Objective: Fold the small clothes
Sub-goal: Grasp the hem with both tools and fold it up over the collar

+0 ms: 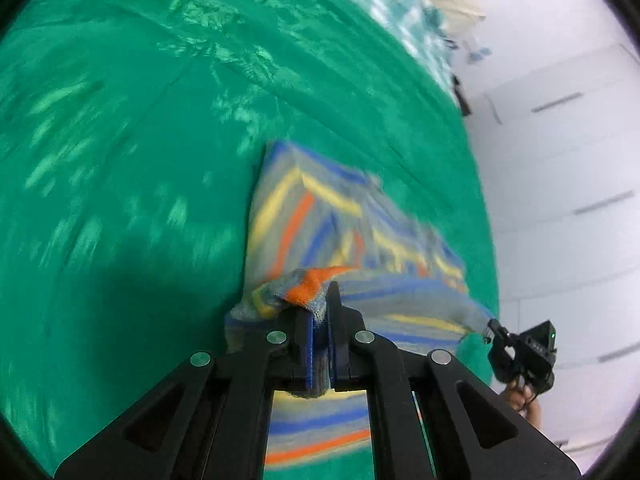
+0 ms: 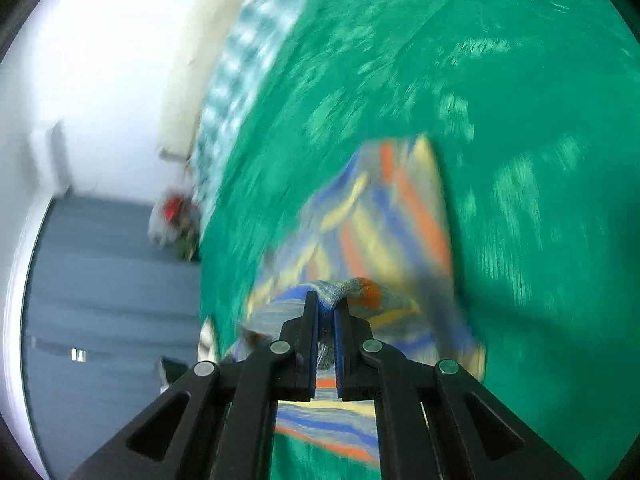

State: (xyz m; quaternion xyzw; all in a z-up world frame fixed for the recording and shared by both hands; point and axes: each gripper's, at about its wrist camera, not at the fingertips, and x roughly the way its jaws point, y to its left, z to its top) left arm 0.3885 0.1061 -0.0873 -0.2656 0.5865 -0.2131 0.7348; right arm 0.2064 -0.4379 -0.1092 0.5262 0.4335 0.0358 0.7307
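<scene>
Garments: one striped cloth [image 1: 340,216] on the green sheet [image 1: 120,160].
Grippers: two; left gripper [image 1: 319,312] and right gripper [image 2: 327,312] each clamped its own edge.

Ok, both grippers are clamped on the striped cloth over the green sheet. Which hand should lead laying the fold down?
Neither clearly: the left gripper and right gripper each pinch an edge of the striped cloth above the green sheet. Probably lower both together.
</scene>
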